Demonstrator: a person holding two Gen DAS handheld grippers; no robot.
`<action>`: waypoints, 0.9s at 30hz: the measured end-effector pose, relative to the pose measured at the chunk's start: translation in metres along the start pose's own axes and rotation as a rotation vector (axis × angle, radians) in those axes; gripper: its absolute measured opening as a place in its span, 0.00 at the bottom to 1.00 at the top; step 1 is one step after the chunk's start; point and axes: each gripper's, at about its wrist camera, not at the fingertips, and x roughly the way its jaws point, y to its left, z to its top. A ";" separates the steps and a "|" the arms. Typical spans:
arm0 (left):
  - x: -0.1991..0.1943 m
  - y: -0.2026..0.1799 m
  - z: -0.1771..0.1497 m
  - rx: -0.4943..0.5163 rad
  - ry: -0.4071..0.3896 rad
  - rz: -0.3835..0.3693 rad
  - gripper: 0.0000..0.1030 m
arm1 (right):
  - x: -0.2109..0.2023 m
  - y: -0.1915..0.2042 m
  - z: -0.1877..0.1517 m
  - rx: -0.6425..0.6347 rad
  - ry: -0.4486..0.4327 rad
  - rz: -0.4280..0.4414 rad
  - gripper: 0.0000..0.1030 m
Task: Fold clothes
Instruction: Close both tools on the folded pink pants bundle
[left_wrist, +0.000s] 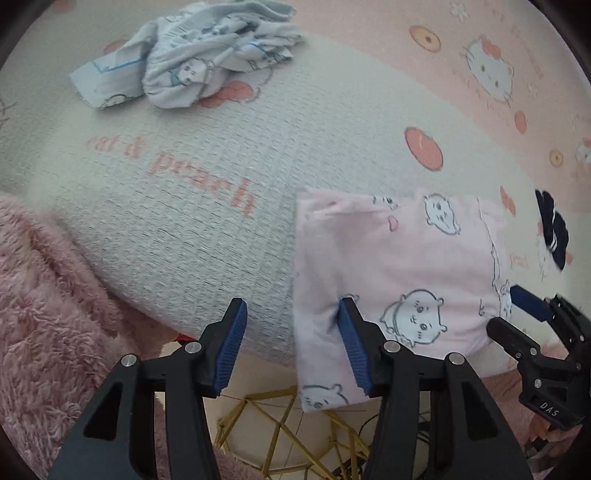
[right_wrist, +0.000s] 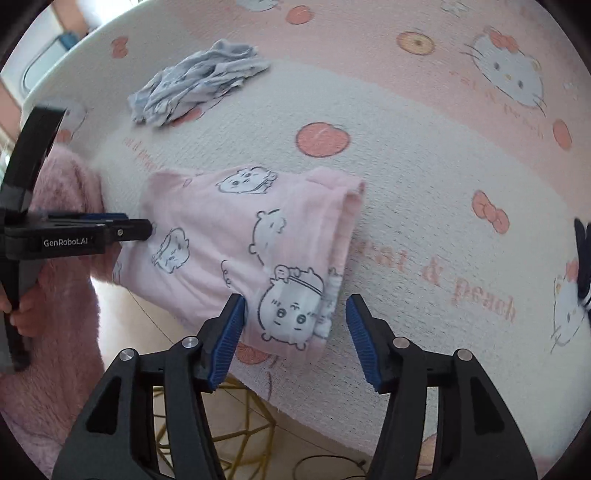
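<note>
The table cover (left_wrist: 229, 155) reads "cat & peach" in pink letters, with cartoon cats, bows and peaches printed round it; the left gripper (left_wrist: 291, 347) carries "GenRobot.AI" on its side in the right wrist view, and the right gripper (right_wrist: 295, 339) shows "DAS" in the left wrist view; the folded pink garment (right_wrist: 236, 243), printed with small round cartoon animals, lies at the near edge of the table with its corner hanging over; the left gripper's jaws stand apart with one finger over the garment's edge, gripping nothing; the right gripper's jaws are apart around the folded end, pads not pressing; a crumpled pale blue garment (left_wrist: 192, 59) lies well apart, farther back
</note>
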 end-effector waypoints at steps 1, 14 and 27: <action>-0.006 0.000 0.001 -0.003 -0.026 -0.022 0.52 | -0.004 0.000 -0.001 0.009 -0.016 -0.013 0.56; 0.009 -0.007 0.001 0.031 0.004 0.066 0.52 | -0.011 -0.003 -0.022 0.096 -0.045 -0.012 0.57; 0.011 0.001 0.002 0.027 0.005 0.045 0.53 | 0.005 -0.031 -0.012 0.287 -0.087 0.113 0.56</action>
